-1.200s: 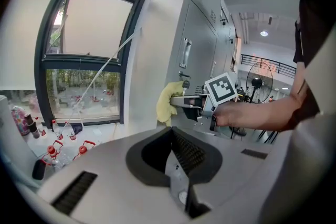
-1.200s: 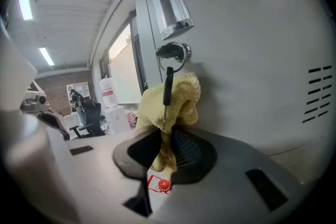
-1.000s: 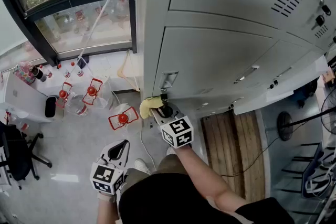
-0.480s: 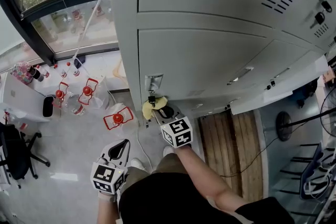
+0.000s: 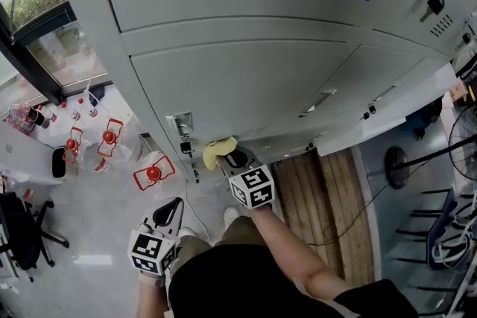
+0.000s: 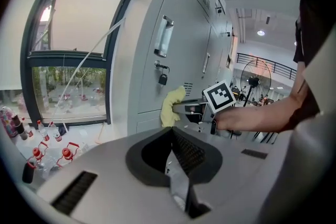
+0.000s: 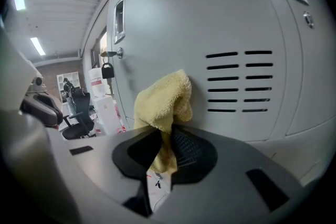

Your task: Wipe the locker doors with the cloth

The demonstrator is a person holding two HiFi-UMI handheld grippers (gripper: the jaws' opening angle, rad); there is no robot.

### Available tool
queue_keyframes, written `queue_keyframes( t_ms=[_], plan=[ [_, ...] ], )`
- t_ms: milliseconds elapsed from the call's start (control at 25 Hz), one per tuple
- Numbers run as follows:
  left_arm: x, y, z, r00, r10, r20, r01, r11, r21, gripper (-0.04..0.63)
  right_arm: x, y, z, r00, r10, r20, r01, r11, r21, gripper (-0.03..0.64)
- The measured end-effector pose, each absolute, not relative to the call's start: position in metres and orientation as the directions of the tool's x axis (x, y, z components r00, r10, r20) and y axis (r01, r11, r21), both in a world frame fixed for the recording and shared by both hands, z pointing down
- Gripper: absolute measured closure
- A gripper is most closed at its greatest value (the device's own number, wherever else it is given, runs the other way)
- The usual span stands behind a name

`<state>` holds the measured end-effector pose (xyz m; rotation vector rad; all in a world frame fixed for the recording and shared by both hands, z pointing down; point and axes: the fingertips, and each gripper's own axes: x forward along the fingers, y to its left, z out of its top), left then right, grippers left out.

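A yellow cloth (image 7: 163,102) is pinched in my right gripper (image 7: 164,140), and its free end presses against the grey locker door (image 7: 210,34) just left of the vent slots (image 7: 239,81). From the head view the cloth (image 5: 218,150) sits at the bottom of the lower locker door (image 5: 246,86), ahead of my right gripper (image 5: 232,159). My left gripper (image 5: 170,211) hangs low by my side, jaws together with nothing between them. In the left gripper view the cloth (image 6: 172,106) and the right gripper (image 6: 184,107) show beside the door with a padlock (image 6: 163,79).
A neighbouring locker door (image 5: 387,123) stands ajar at the right. Red-handled bottle carriers (image 5: 153,173) and bottles lie on the floor at the left near the window (image 5: 45,33). A standing fan (image 5: 395,156), cables and wooden planks (image 5: 328,190) lie at the right. An office chair (image 5: 22,227) stands far left.
The head view has swung left and closer to the lockers, so the doors fill more of it. The right gripper stays with the cloth at the bottom of the lower door; the left has not moved.
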<state>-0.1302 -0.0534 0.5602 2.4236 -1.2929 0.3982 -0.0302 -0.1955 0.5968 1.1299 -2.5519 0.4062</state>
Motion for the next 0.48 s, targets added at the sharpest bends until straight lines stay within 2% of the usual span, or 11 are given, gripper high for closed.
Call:
queue_keyframes(
  t_ms=[480],
  plan=[
    [-0.078, -0.077, 0.562, 0.619, -0.680, 0.393, -0.779, -0.594, 0.200, 0.586, 0.048, -0.211, 0.595, -0.541, -0.731, 0.416, -0.829, 0.546, -0.117, 0.548]
  ],
)
